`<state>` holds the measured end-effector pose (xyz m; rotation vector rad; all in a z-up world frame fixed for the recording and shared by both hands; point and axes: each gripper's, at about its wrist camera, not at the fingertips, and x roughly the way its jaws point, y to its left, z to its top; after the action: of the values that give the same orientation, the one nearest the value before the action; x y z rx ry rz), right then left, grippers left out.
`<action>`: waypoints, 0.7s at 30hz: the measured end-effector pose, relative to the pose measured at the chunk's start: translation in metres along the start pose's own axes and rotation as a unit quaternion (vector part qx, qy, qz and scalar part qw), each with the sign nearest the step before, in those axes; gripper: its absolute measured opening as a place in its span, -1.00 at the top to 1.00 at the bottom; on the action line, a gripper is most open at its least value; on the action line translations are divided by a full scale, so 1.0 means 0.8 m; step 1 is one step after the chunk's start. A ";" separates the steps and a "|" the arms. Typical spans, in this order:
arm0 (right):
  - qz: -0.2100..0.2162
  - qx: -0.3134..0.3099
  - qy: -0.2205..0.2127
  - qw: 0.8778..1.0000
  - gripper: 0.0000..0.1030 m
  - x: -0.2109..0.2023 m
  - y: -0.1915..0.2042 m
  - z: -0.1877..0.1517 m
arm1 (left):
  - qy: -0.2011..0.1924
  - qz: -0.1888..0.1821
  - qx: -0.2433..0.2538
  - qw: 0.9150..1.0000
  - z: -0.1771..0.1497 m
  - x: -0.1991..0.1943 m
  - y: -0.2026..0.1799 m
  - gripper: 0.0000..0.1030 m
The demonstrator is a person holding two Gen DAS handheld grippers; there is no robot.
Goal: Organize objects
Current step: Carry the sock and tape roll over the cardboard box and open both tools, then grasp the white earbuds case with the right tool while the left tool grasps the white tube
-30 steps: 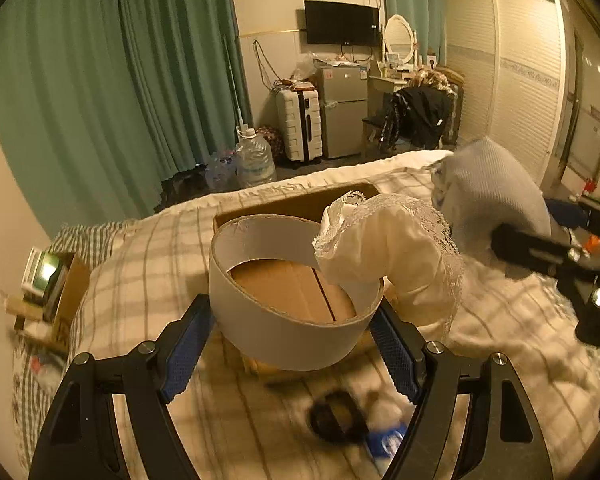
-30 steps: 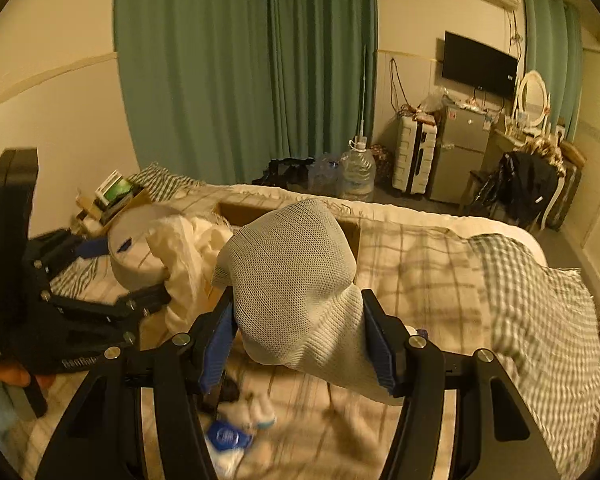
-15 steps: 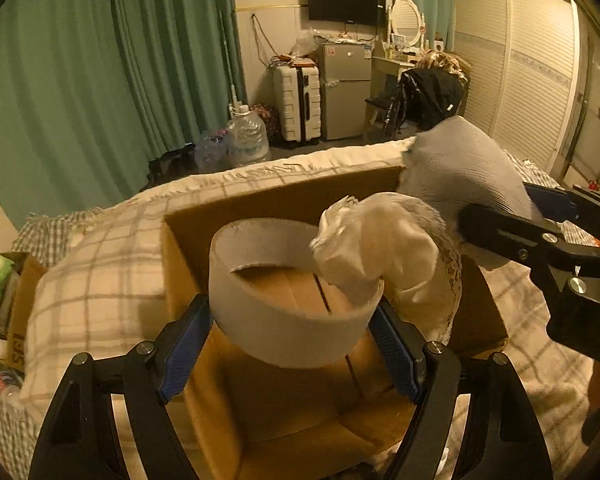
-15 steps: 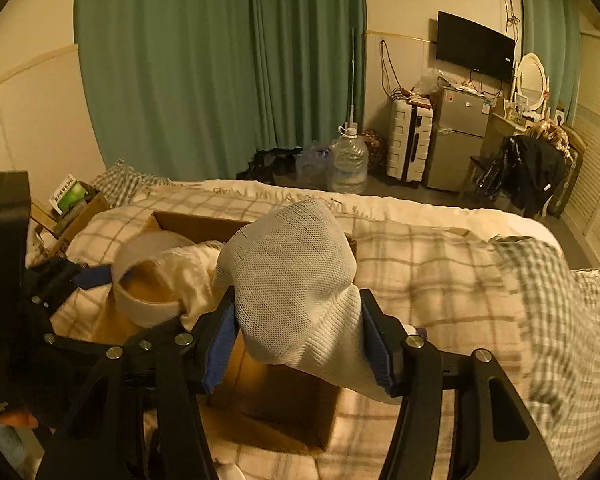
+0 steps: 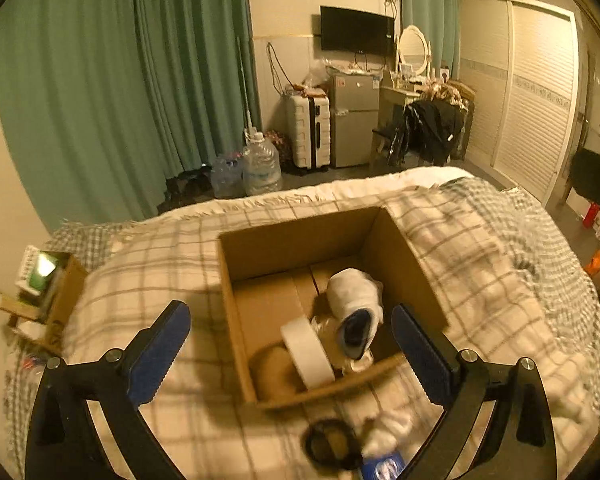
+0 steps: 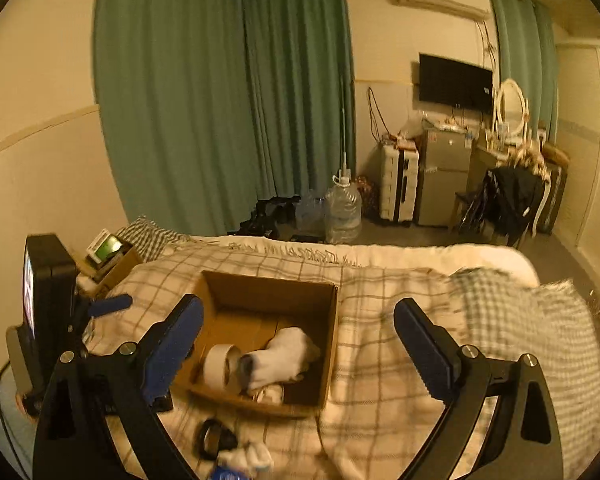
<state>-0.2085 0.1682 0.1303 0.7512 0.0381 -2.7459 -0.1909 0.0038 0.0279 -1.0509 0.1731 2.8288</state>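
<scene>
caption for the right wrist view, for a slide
Open hand-held gripper above a box holding tape and a sock.

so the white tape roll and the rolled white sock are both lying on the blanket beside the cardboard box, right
Not quite. The white tape roll and the rolled white sock are both inside the cardboard box, not beside it on the blanket. The left wrist view looks straight into the box; the right wrist view agrees.

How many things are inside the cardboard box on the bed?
3 that I can see in the brown cardboard box: a white tape roll, a white knitted sock beside it, and a pale lacy cloth mostly underneath. More may be hidden.
</scene>
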 end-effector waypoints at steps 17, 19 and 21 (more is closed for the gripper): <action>-0.026 -0.062 0.067 0.995 -0.87 -0.126 0.054 -0.155 | 0.062 0.003 -0.031 0.998 -0.160 -0.096 -0.026 -1.00; -0.027 -0.055 0.099 0.993 -0.87 -0.098 0.052 -0.192 | 0.077 0.000 -0.035 0.996 -0.182 -0.085 -0.035 -1.00; -0.038 -0.053 0.128 0.990 -0.87 -0.071 0.049 -0.231 | 0.105 -0.003 -0.035 0.994 -0.211 -0.066 -0.047 -1.00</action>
<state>-0.0594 0.1650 0.0017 1.0860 0.2703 -2.6743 -0.0372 0.0121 -0.0671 -1.3620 0.0911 2.7318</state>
